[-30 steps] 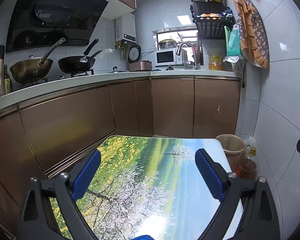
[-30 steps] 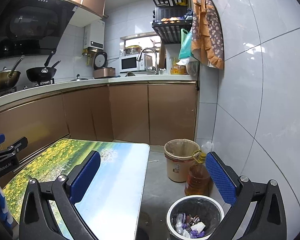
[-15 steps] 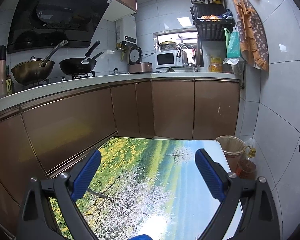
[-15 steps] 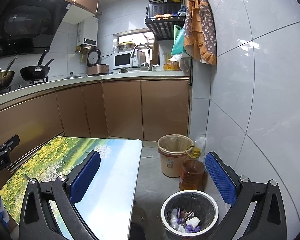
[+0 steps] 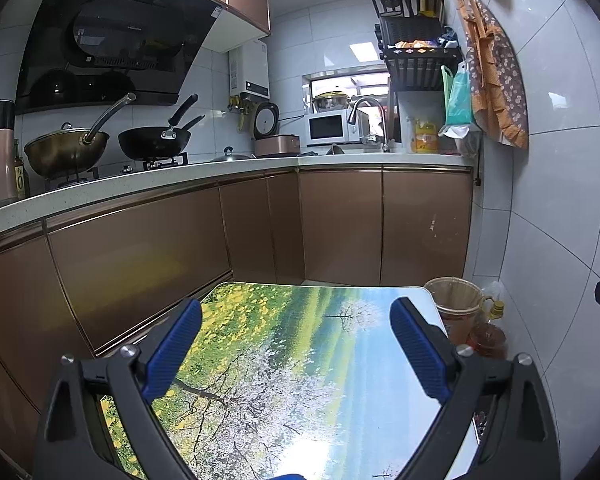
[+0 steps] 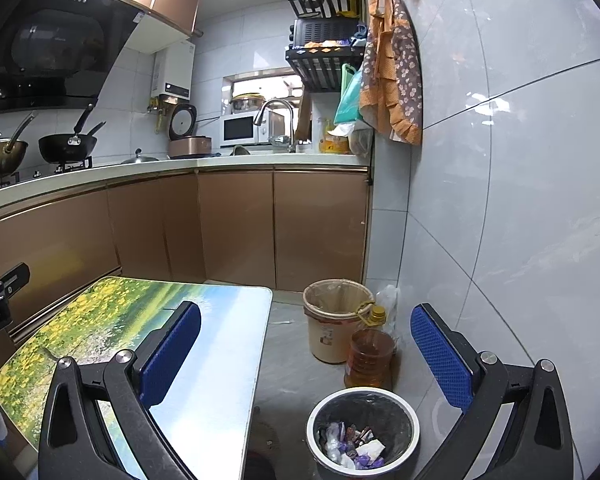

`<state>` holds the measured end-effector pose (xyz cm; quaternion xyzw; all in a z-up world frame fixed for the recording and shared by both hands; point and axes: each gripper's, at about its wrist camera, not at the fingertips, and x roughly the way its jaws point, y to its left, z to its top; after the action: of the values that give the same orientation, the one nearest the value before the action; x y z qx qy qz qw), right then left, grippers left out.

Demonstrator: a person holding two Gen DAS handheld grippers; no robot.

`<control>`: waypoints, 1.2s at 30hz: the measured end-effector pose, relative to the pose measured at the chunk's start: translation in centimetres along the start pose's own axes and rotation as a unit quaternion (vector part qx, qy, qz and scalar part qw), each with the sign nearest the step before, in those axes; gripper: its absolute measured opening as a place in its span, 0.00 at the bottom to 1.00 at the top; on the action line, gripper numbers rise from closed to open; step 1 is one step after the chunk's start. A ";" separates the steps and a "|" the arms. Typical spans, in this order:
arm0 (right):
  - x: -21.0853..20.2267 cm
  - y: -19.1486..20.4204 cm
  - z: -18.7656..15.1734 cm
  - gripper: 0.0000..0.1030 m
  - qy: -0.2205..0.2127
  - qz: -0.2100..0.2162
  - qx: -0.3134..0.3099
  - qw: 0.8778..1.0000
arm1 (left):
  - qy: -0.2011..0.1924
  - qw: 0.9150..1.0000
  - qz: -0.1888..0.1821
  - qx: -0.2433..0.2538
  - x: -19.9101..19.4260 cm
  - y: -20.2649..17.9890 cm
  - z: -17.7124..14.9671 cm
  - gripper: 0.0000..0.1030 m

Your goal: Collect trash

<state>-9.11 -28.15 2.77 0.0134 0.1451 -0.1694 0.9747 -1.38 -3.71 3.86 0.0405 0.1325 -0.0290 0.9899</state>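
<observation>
Both grippers are up over the little table (image 5: 284,364) w/ the flower-field picture on top, and neither's got anything in it. Left gripper (image 5: 296,344) has its blue pads spread wide, hanging above the tabletop, pointed toward the cabinets. Right gripper (image 6: 306,354) is spread just as wide, hanging over the table's right edge and the floor beside it.

The trash (image 6: 354,442) is down in the small metal-rimmed bin (image 6: 410,420) on the floor, just beside the table — wrappers, crumpled bits, purple and white. The bin sits between the right gripper's pads in that view, prob. why it's held there: straight line for dropping stuff in. A lined bucket (image 6: 332,320) stands farther back by the wall, an oil bottle (image 6: 370,358) between it and the bin, near both.

Tabletop looks bare as far as I can see, no scraps on it. So I'd judge the job's about done; the wide-open pads look like a rest pose. Near end of the table is hidden behind the grippers tho, can't tell about that bit.
</observation>
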 end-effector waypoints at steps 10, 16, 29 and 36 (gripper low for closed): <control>-0.2 -0.1 -0.6 1.00 0.004 0.003 0.003 1.000 | 0.003 1.000 -0.002 0.010 -0.5 -0.6 -0.2 0.92; -0.3 -0.3 -0.7 1.00 0.003 0.002 0.006 1.000 | 0.004 1.000 -0.011 0.014 -0.8 -1.2 -0.2 0.92; -1.1 -0.5 -0.7 1.00 -0.002 -0.001 0.010 1.000 | -0.002 1.000 -0.017 0.018 -1.6 -1.6 -0.3 0.92; -1.0 -0.5 -0.6 1.00 -0.003 -0.007 0.009 1.000 | 0.002 1.000 -0.021 0.018 -1.5 -1.8 -0.5 0.92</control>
<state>-10.35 -28.28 2.49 0.0209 0.1404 -0.1775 0.9738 -3.05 -5.39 3.69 0.0557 0.1348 -0.0523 0.9879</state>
